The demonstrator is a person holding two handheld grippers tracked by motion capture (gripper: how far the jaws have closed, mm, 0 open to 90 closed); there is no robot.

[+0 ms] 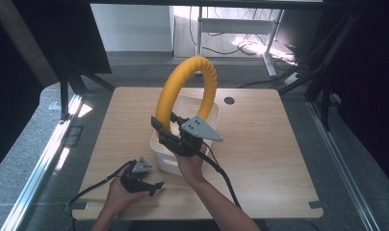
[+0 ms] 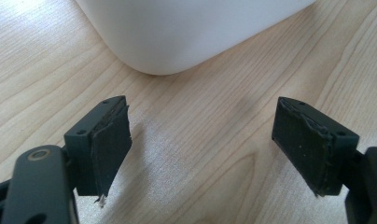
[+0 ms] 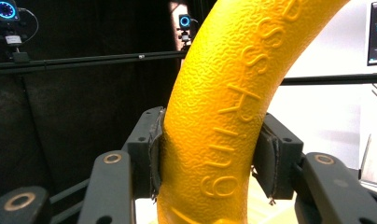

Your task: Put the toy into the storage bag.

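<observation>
A thick yellow foam tube (image 1: 188, 82) bends in an arch above a white bin (image 1: 167, 155) in the middle of the wooden table (image 1: 260, 144). My right gripper (image 1: 171, 132) is shut on the arch's left leg, just above the bin; in the right gripper view both pads press the yellow tube (image 3: 214, 140), whose textured skin bears raised letters. The arch's other end goes down into the bin. My left gripper (image 1: 156, 186) lies low on the table in front of the bin's left corner. It stands open (image 2: 203, 149) over bare wood, with the white bin (image 2: 186, 32) just ahead.
A round cable hole (image 1: 229, 100) sits near the table's far edge. Black frame posts (image 1: 322, 82) stand to the right and left of the table. Cables trail from both grippers toward the front edge. Bare tabletop lies right of the bin.
</observation>
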